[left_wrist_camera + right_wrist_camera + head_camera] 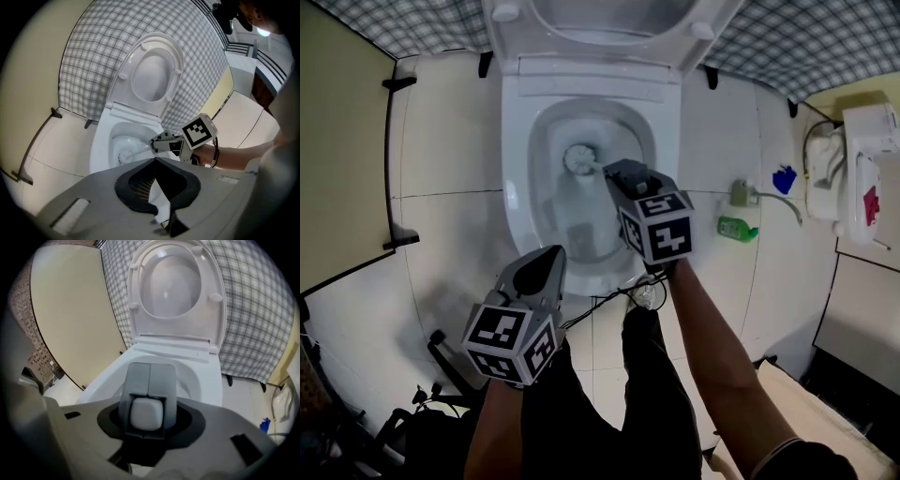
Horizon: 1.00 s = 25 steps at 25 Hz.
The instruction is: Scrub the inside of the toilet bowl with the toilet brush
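Note:
The white toilet (516, 187) stands with its lid (609, 19) raised. The toilet brush's white bristle head (578, 157) is down inside the bowl, toward the back left wall, and it also shows in the left gripper view (124, 154). My right gripper (614, 172) reaches over the bowl from the right and is shut on the brush handle, whose white butt end (147, 414) sits between the jaws (150, 369). My left gripper (551, 255) hangs in front of the toilet's front rim with its jaws together and nothing in them (155, 161).
A beige partition (337, 141) closes the left side. A green bottle (738, 228), a blue item (784, 178) and a white wall unit with a hose (862, 169) are on the right. Black gear (422, 412) lies at lower left. The person's dark-trousered legs (647, 394) stand before the toilet.

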Motion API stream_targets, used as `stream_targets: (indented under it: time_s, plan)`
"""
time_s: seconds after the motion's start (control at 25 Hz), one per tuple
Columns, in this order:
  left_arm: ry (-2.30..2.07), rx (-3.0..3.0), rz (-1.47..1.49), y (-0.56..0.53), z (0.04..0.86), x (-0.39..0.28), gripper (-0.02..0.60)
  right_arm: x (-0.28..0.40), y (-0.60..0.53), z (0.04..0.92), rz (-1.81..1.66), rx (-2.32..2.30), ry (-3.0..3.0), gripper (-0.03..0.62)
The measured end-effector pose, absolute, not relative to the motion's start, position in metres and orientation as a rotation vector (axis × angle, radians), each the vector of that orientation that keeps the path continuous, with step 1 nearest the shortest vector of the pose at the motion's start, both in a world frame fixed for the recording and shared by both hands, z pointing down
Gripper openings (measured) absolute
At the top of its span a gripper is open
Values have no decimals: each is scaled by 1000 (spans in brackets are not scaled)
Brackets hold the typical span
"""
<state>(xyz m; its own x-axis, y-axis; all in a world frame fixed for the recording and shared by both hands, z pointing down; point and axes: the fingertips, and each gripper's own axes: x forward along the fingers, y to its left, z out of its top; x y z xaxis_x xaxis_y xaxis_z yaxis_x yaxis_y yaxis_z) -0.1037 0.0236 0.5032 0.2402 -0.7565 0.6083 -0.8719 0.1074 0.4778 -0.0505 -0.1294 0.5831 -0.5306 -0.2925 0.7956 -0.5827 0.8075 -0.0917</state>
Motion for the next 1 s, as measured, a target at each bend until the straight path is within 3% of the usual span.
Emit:
stream_targets:
  time_s: [0.36, 1.0]
  plan:
    - [-1534, 1658, 188, 29, 505, -106, 9, -11, -69, 585, 379, 509, -2102, 182]
    - [-1511, 1650, 167, 45, 508, -87, 9, 36, 25, 496, 334, 114, -2059, 184]
